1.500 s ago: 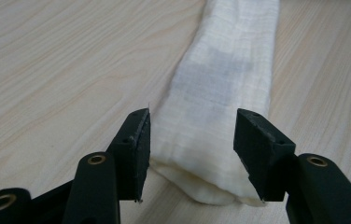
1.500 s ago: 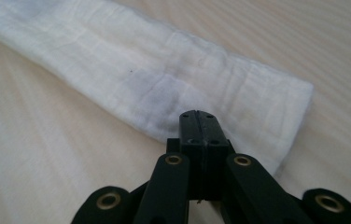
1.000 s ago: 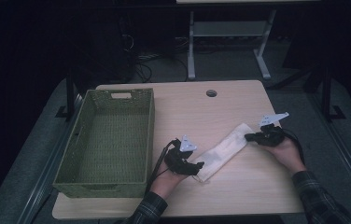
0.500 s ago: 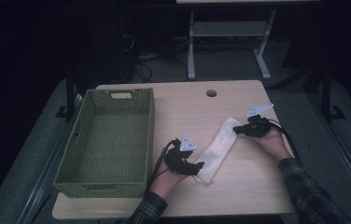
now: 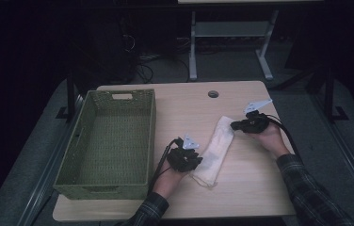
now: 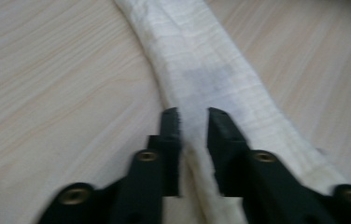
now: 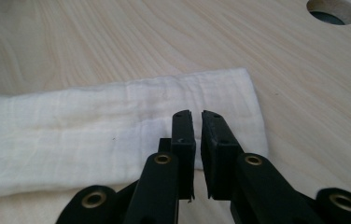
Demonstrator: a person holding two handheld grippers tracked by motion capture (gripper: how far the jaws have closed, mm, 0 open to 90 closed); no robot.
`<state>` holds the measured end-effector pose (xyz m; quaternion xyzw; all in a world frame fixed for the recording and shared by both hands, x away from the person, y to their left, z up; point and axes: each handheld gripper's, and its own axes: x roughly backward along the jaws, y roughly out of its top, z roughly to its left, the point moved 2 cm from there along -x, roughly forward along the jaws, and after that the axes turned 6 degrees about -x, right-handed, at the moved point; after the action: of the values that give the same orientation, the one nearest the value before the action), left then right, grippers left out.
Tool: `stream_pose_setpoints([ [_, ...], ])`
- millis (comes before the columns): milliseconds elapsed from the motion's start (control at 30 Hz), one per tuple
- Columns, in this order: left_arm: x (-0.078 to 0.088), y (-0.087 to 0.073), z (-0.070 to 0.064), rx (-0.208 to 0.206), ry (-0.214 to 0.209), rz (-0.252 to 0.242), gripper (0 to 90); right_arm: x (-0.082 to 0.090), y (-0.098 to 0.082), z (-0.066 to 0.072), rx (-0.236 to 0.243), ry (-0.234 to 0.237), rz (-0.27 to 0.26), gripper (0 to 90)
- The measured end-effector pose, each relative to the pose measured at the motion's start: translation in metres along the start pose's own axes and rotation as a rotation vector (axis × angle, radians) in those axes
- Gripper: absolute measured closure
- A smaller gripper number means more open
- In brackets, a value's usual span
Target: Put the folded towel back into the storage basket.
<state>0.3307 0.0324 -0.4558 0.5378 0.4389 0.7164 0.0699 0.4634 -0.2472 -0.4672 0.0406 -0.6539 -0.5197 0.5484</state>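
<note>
Left gripper (image 6: pixel 193 122) jaws just closing, seemingly pinching cloth (image 6: pixel 211 79), wooden table (image 6: pixel 52 84)

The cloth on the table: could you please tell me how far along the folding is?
Done: the cloth lies folded into a long narrow strip. In hand: the left claw has just been closing on the strip's near edge; the right claw has just been opening above the far end, nothing between its jaws. Left: probably another fold, then perhaps into the basket, which holds nothing yet.

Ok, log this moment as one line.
left hand-held gripper: jaws just closing around folded white cloth edge | right hand-held gripper: opening slightly, above cloth end | basket: empty
</note>
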Motion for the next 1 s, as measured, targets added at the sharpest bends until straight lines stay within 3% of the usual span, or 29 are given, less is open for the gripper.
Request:
stream_pose_setpoints([
  [67, -0.004, 0.0, 0.003, 0.011, 0.01, 0.027, 89.5, 0.006, -0.002, 0.001, 0.004, 0.004, -0.012, 81.2],
  [167, -0.011, -0.001, 0.005, -0.009, 0.006, 0.065, 89.7, 0.012, -0.007, 0.004, -0.002, 0.016, -0.022, 74.0],
  [300, -0.019, -0.004, 0.0, -0.008, -0.033, 0.097, 89.7, 0.019, -0.014, 0.005, -0.03, 0.026, -0.047, 58.7],
  [400, -0.02, -0.007, -0.004, -0.02, -0.062, 0.098, 89.7, 0.023, -0.019, 0.007, -0.041, 0.032, -0.065, 53.3],
  [533, -0.017, -0.008, -0.012, -0.041, -0.103, 0.1, 89.7, 0.025, -0.023, 0.011, -0.032, 0.031, -0.065, 50.8],
  [733, -0.017, -0.008, -0.029, -0.108, -0.172, 0.1, 89.7, 0.027, -0.023, 0.015, -0.01, 0.032, -0.069, 48.7],
  [933, -0.02, -0.004, -0.047, -0.172, -0.226, 0.1, 89.7, 0.025, -0.022, 0.018, 0.014, 0.074, -0.069, 44.7],
  [1000, -0.021, -0.003, -0.055, -0.177, -0.244, 0.091, 89.7, 0.024, -0.022, 0.02, 0.031, 0.089, -0.06, 43.7],
])
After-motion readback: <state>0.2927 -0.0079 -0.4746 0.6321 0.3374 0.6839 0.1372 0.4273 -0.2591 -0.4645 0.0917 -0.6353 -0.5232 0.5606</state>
